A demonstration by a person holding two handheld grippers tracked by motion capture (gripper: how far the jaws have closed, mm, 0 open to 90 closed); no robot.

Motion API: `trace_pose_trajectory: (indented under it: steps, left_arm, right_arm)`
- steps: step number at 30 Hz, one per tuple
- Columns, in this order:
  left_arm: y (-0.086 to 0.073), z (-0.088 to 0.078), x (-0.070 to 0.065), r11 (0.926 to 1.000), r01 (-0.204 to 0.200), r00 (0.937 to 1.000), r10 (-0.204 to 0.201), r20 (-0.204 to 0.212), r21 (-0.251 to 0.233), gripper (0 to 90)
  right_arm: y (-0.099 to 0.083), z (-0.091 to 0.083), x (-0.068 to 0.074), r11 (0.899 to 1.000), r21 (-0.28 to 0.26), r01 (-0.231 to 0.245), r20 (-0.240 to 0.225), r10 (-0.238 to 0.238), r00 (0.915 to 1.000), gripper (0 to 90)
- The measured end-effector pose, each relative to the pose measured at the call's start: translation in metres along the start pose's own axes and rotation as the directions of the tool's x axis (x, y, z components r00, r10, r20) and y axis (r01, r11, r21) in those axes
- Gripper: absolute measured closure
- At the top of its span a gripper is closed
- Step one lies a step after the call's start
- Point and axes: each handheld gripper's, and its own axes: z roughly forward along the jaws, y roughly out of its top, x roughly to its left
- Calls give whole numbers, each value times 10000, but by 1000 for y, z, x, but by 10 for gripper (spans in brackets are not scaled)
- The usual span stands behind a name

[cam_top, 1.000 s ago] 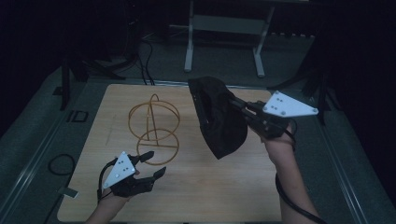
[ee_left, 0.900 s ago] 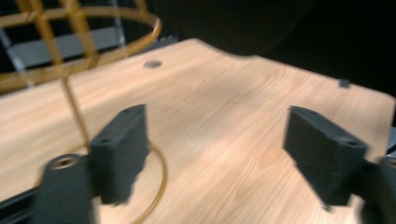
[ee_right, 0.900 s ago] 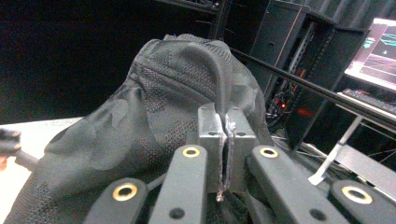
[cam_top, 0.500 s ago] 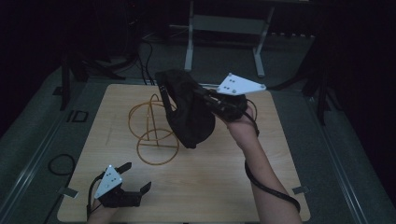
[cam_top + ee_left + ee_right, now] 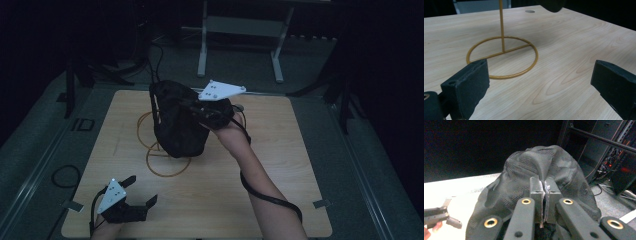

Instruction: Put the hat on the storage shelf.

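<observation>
A black mesh cap hangs in the air over the upper part of a gold wire stand, hiding the stand's loops. My right gripper is shut on the cap's fabric; in the right gripper view the pads pinch a fold of the cap. My left gripper rests low near the table's front left corner. Its jaws have just opened wide, with nothing between them. In the left gripper view the left gripper faces the stand's ring base and thin post.
The light wooden table has bare surface to the right of and in front of the stand. A cable trails from the right forearm. A metal frame stands on the dark floor beyond the table. My left gripper's fingers show far off in the right gripper view.
The right gripper has carried the cap leftward, from the table's right side to over the stand. The left gripper has dropped toward the front left corner and its jaws have spread wider.
</observation>
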Motion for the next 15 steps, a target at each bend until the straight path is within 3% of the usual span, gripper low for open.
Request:
trace_pose_trajectory:
  steps: [6,15]
  left_arm:
    - [0,-1,-3,9997,-162,9999,162,-26,-181,24]
    - [0,-1,-2,9994,53,10000,-50,80,-347,25]
  right_arm:
    - [-3,25,3,9992,356,-195,-169,201,9997,875]
    - [-9,48,3,9962,711,-505,-335,530,9980,868]
